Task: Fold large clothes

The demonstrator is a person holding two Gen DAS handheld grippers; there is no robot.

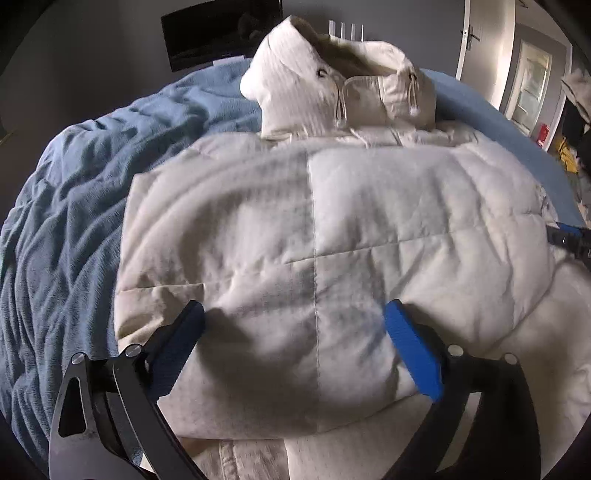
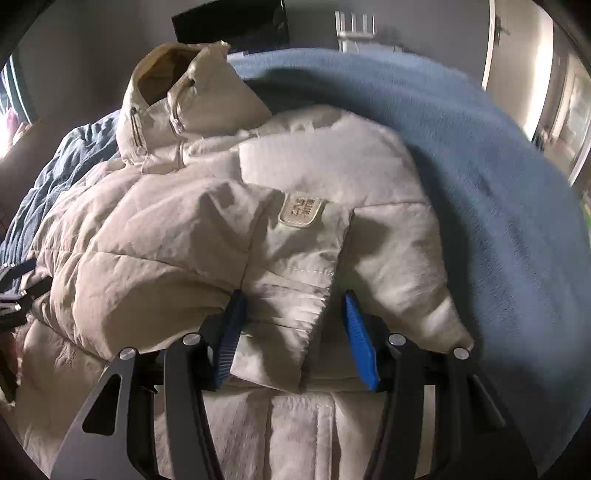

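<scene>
A cream quilted puffer jacket [image 1: 332, 221] with a hood [image 1: 332, 81] lies on a bed, its lower part folded up over the body. My left gripper [image 1: 293, 314] is open, fingers spread wide over the folded quilted panel near its left edge. In the right wrist view the jacket [image 2: 166, 240] shows a sewn label patch [image 2: 301, 214]. My right gripper [image 2: 291, 306] is open, and a folded sleeve or hem piece [image 2: 291, 302] lies between its blue fingers [image 2: 360, 343] without being pinched. The right gripper also shows at the right edge of the left wrist view [image 1: 572, 240].
A rumpled blue blanket [image 1: 74, 203] covers the bed around the jacket and also shows in the right wrist view [image 2: 498, 184]. A dark screen [image 1: 221, 33] hangs on the grey wall behind. A door [image 1: 480, 40] and clutter stand at the right.
</scene>
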